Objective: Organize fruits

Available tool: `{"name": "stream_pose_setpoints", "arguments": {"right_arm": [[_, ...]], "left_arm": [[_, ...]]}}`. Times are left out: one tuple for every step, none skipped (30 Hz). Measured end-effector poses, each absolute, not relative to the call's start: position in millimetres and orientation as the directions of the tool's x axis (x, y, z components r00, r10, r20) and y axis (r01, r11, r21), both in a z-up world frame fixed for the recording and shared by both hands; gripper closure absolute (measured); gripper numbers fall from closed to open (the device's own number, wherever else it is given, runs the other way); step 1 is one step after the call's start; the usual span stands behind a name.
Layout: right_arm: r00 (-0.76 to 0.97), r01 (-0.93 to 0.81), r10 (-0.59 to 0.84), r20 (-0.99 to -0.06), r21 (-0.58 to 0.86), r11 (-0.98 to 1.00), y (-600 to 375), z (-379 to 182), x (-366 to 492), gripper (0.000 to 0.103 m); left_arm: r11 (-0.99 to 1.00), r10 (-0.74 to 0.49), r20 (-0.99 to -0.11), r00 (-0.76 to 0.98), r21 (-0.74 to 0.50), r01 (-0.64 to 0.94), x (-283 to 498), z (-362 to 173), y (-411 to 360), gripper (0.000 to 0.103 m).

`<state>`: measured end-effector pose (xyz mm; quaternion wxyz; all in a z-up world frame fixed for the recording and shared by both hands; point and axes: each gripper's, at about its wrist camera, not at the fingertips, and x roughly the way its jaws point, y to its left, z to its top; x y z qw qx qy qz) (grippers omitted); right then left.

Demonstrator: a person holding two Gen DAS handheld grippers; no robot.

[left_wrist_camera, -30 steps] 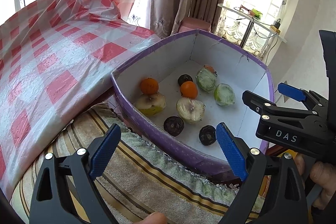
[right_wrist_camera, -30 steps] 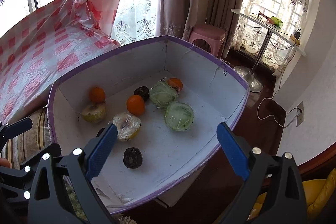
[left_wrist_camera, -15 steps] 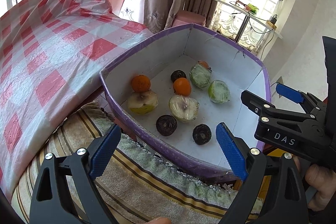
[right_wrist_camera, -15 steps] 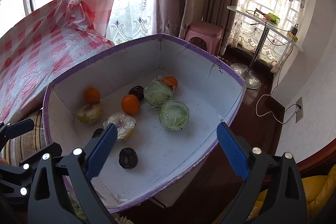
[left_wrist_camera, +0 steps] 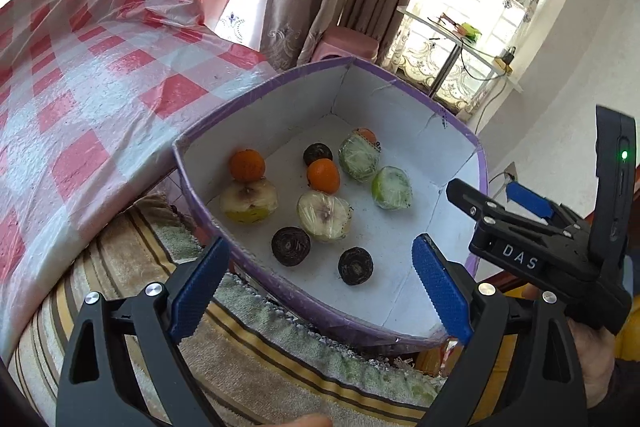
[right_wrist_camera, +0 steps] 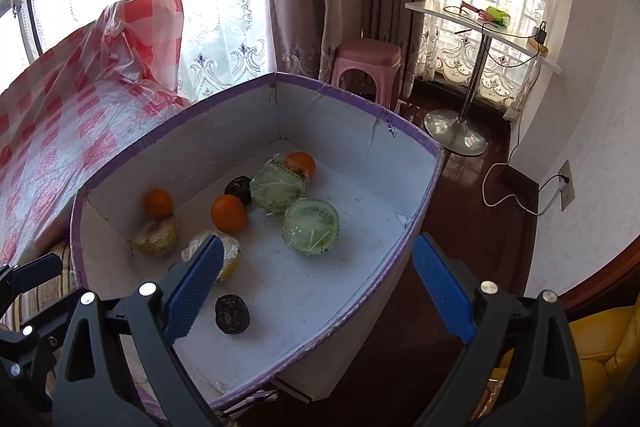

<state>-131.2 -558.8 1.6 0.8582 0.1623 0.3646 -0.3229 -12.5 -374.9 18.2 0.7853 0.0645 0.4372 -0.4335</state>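
1. My left jaws (left_wrist_camera: 320,289) gape wide and hold nothing, hanging over the near rim of the box (left_wrist_camera: 280,91).
2. My right jaws (right_wrist_camera: 316,287) are spread just as wide and bare, over the box's right near corner.
3. All the fruit I can see lies inside the box, loose on its white floor.
4. Three oranges: one (left_wrist_camera: 247,165) by the left wall, one (left_wrist_camera: 323,175) mid-floor, and one (right_wrist_camera: 301,164) toward the far corner, partly behind a wrapped green half (right_wrist_camera: 277,187).
5. A second green half (right_wrist_camera: 311,225) sits just beside the first, nearer the right wall.
6. Two pale wrapped halves: one (left_wrist_camera: 248,201) touching the left orange, one (left_wrist_camera: 325,215) mid-floor.
7. Three dark fruits: two (left_wrist_camera: 291,245) (left_wrist_camera: 355,265) near the box's near wall, one (left_wrist_camera: 317,154) behind the middle orange.
8. Kinds are mixed, not grouped. This fits fruit gathered into the box with sorting left, or a box about to be emptied; I cannot tell which.
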Motion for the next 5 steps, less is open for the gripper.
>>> {"name": "stream_pose_setpoints", "arguments": {"right_arm": [[0.549, 0.652, -0.414, -0.726, 0.062, 0.756, -554.9, 3.8, -129.7, 0.007], [0.570, 0.631, -0.396, -0.719, 0.075, 0.772, -549.6, 6.7, -127.8, 0.007], [0.590, 0.606, -0.379, -0.713, 0.081, 0.792, -542.6, 10.1, -124.3, 0.007], [0.607, 0.569, -0.353, -0.712, 0.080, 0.818, -533.7, 13.3, -118.9, 0.007], [0.624, 0.526, -0.323, -0.711, 0.076, 0.847, -522.5, 17.2, -111.7, 0.007]], "left_arm": [[0.627, -0.632, -0.734, 0.250, -0.295, 0.721, -10.8, 23.2, -365.0, 0.004], [0.648, -0.629, -0.727, 0.276, -0.294, 0.703, -9.8, 28.2, -352.7, 0.005], [0.678, -0.612, -0.725, 0.316, -0.275, 0.682, -9.5, 32.6, -339.2, 0.005], [0.713, -0.587, -0.724, 0.363, -0.249, 0.656, -9.3, 36.8, -323.7, 0.005], [0.745, -0.561, -0.721, 0.407, -0.226, 0.627, -9.5, 40.3, -307.0, 0.005]]}}
